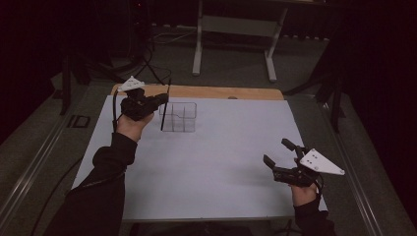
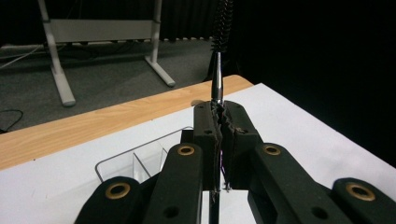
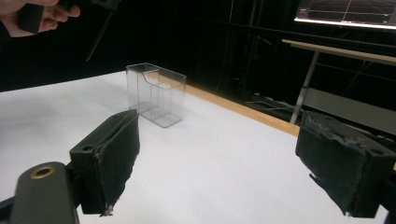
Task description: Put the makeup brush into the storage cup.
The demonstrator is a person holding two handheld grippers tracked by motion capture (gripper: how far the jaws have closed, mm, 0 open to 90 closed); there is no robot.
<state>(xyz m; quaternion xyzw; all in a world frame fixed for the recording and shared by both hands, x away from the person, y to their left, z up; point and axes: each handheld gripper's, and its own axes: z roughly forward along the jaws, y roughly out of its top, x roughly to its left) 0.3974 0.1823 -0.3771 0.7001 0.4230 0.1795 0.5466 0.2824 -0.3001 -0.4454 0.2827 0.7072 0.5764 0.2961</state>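
My left gripper (image 1: 158, 101) is clamped on a thin bottle brush (image 2: 219, 51), held upright at the far left of the counter (image 1: 211, 162), just beside the left wall of the clear plastic organiser (image 1: 178, 117). My right gripper (image 1: 280, 155) hangs at the near right, jaws wide with nothing between them.

Thin black bottle brush (image 1: 164, 105), upright, just beside clear divided organizer (image 1: 178, 117)

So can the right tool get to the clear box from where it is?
Probably yes. The right tool is open and holds nothing, and bare white table lies between it and the box.
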